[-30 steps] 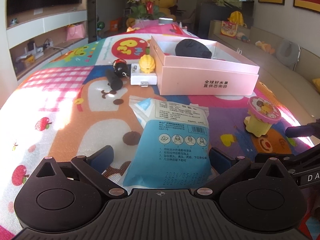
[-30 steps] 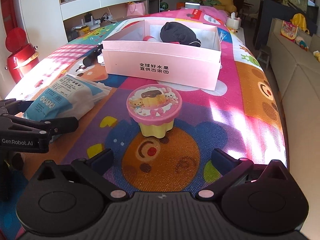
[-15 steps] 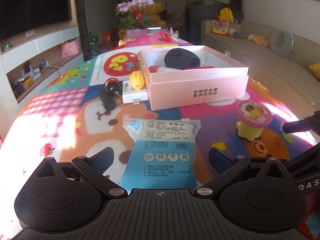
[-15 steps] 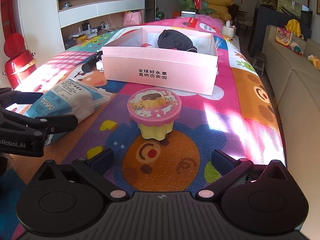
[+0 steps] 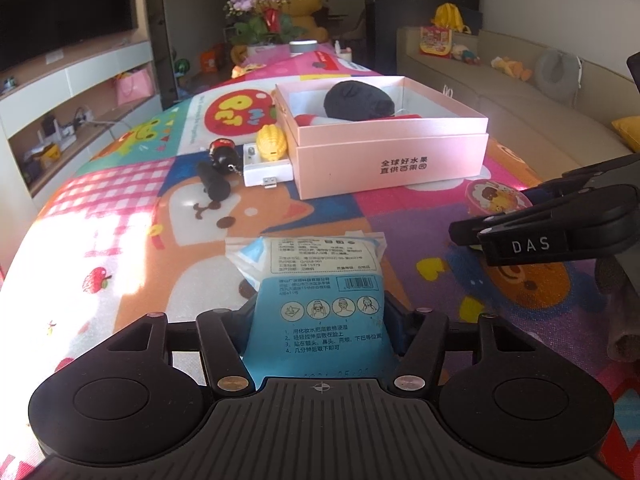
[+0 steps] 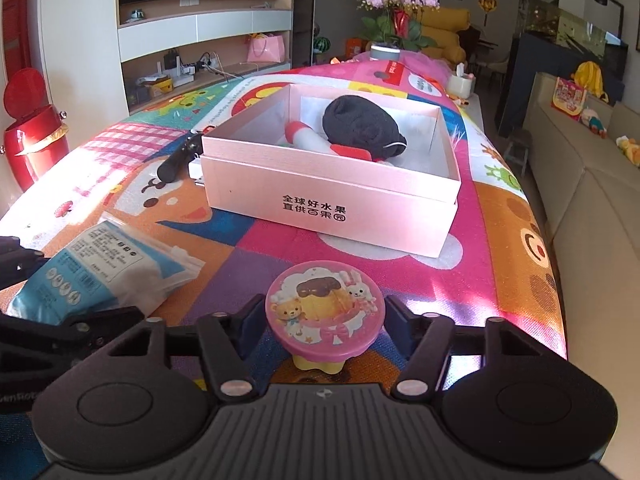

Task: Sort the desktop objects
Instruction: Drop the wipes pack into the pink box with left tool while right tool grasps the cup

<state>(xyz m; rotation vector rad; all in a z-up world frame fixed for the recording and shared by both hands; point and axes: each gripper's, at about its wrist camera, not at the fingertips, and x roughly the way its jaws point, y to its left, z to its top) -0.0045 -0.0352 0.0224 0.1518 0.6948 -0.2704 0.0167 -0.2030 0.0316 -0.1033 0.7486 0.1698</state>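
Pink box [image 5: 392, 160] ahead of my jaws already holds a black bundle [image 5: 358, 101] and a red-and-white piece; the rest is still out on the worktop [image 5: 120, 216].
My left gripper [image 5: 320, 334] has just been closing and clamps the blue packet [image 5: 320, 304]; my right gripper [image 6: 325, 326] has just been closing and pinches the pink-lidded cup [image 6: 325, 314]. Both things sit between the jaws, short of the box; black and yellow trinkets wait beside it.

Blue packet [image 5: 320, 304] flat on mat; pink-lidded toy cup [image 6: 325, 312] upright nearby.

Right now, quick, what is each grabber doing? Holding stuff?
Left gripper: jaws have just been closing, now clamped on the blue packet.
Right gripper: jaws have just been closing, now clamped on the pink-lidded toy cup.
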